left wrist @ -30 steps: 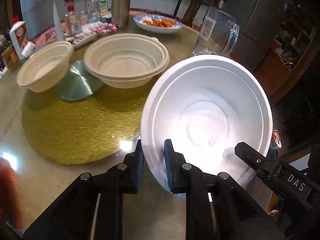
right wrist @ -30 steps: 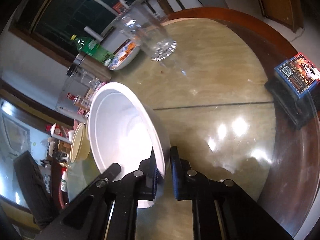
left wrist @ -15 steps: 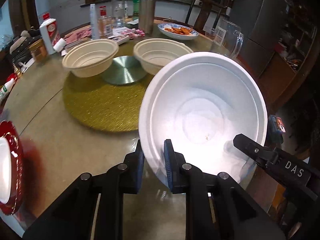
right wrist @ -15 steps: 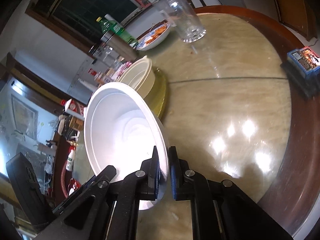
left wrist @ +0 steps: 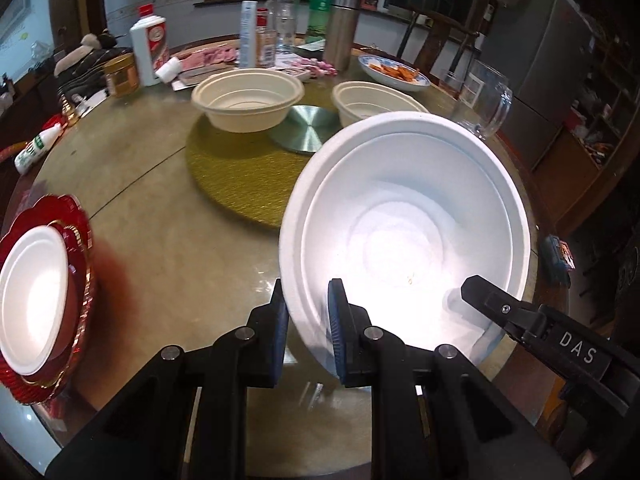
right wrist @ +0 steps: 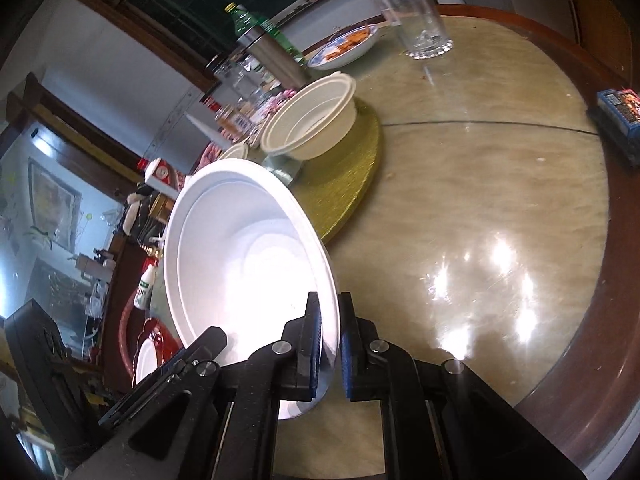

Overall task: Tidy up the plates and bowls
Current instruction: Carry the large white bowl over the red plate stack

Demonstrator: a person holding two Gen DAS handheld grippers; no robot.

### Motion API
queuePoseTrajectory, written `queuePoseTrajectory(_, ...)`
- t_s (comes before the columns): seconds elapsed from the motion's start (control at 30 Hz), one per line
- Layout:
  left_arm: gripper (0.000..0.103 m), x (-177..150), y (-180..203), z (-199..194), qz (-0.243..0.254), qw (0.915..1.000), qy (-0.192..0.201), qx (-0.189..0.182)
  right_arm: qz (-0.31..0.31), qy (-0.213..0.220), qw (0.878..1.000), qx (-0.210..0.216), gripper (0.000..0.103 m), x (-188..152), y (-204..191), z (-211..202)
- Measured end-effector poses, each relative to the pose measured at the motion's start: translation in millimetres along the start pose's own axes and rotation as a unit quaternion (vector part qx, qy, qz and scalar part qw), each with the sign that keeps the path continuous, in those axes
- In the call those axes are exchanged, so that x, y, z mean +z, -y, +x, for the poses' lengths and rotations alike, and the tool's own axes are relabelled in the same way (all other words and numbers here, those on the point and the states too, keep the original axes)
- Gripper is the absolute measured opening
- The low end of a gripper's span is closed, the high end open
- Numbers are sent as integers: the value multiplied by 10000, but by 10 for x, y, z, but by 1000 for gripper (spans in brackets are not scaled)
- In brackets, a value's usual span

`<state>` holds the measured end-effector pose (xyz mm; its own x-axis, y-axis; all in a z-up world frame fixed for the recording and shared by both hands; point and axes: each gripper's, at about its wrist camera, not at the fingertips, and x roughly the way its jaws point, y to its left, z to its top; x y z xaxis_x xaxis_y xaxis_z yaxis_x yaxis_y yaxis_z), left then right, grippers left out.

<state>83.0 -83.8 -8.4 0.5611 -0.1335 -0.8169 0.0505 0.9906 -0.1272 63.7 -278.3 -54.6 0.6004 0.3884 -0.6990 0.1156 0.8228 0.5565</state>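
Observation:
A large white bowl (left wrist: 408,224) is held above the table by both grippers. My left gripper (left wrist: 306,312) is shut on its near left rim. My right gripper (right wrist: 330,336) is shut on its right rim and shows in the left wrist view (left wrist: 504,308) as a black finger. The bowl also shows in the right wrist view (right wrist: 244,256). Two cream bowls (left wrist: 248,100) (left wrist: 372,100) stand on a gold mat (left wrist: 244,176). A red plate (left wrist: 82,240) with a white bowl (left wrist: 32,292) on it sits at the left.
A glass mug (left wrist: 486,100), a blue-rimmed dish of food (left wrist: 394,72), bottles and a steel flask (left wrist: 342,32) stand at the back of the round table (left wrist: 168,248). A small box (right wrist: 618,108) lies near the right edge. A silver disc (left wrist: 308,130) lies between the cream bowls.
Both grippers have carried the white bowl back and to the left. The cream bowls now lie farther off and the red plate has come into view at the left.

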Motion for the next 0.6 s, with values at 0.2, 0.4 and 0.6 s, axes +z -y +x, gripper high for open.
queuePoseTrajectory(0.2,17,-64,-226,-62,-181,9998,25,39,-243,-21,9997,-49,8,-98,-242,59)
queuePoseTrajectory(0.4,17,-113,-410,-160,-309,9994,117,93,-439,-37,9990,-12,7,-166,-424,89)
queuePoseTrajectory(0.6,17,-164,-547,-219,-395,9991,143,101,-557,-67,9984,17,7,-201,-540,122)
